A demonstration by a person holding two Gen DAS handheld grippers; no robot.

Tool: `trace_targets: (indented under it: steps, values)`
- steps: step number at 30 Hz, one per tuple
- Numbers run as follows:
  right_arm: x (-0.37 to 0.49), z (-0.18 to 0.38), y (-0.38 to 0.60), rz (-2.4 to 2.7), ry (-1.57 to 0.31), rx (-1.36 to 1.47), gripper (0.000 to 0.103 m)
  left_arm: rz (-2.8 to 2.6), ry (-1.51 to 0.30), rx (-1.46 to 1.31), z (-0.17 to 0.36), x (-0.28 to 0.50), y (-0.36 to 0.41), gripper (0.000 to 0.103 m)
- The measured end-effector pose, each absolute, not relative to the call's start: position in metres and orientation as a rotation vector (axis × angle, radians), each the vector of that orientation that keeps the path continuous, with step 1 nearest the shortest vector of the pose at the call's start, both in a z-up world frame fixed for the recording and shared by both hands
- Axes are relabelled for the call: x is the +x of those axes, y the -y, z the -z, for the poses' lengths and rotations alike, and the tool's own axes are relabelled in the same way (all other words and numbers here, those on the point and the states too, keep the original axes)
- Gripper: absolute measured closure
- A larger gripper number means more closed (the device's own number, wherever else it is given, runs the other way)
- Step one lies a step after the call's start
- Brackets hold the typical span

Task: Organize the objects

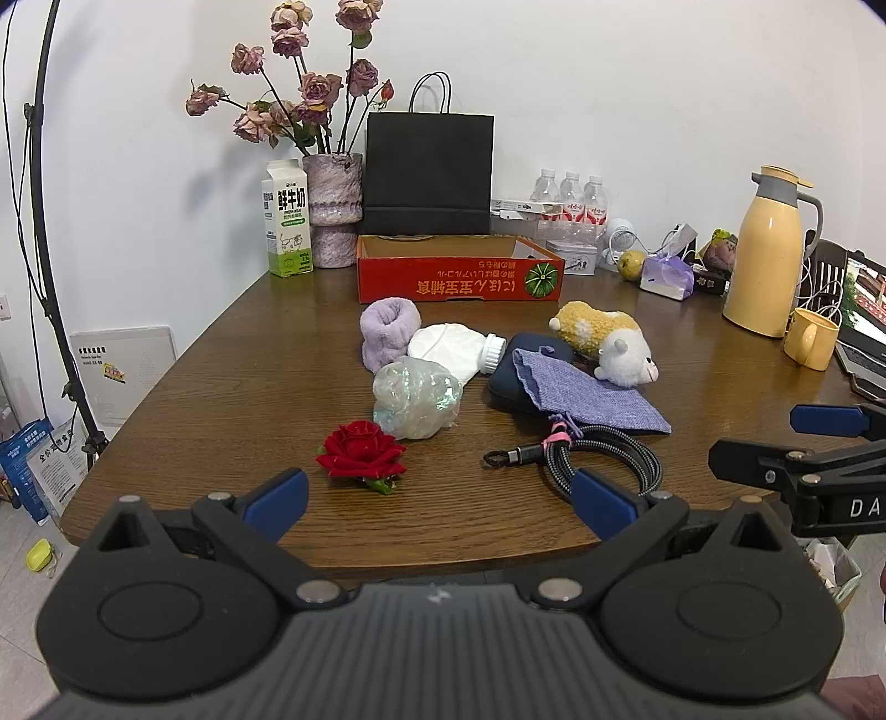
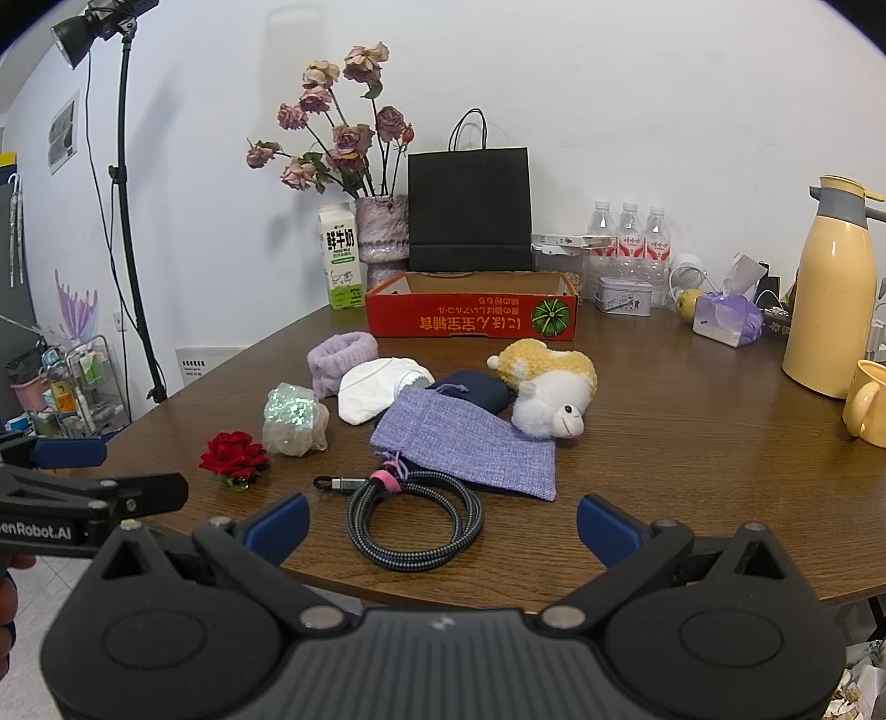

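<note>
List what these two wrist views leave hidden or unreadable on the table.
- Dark blue pouch: mostly covered by the lilac woven drawstring bag in both views.
- Red cardboard tray: its floor is hidden behind its front wall in the left view, and only partly visible in the right.
- Laptop: cut off by the right edge of the left view.
- Small grey tin: its print is too small to read.

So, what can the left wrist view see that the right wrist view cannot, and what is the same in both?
Only the left wrist view shows the laptop at the right edge and the small green case on the floor.

Only the right wrist view shows the lamp head on its stand and the wire rack by the wall.

Both show the red rose, the coiled cable, the plush sheep and the red box.
</note>
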State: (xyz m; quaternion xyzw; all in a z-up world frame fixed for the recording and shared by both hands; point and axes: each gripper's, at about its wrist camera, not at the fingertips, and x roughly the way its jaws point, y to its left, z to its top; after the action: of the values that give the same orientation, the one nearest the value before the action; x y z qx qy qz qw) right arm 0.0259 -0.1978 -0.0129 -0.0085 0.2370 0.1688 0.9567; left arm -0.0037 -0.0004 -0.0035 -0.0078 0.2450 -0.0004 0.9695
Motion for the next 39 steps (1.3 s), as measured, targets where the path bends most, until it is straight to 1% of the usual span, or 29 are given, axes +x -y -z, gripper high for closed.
trace_targets:
  steps: [39]
  values:
    - [0.0229,0.0104,0.1966,-0.338,-0.479,-0.022,0.0,-0.001,-0.5,-0.017,0.0059,-0.0034,-0.0026,0.0]
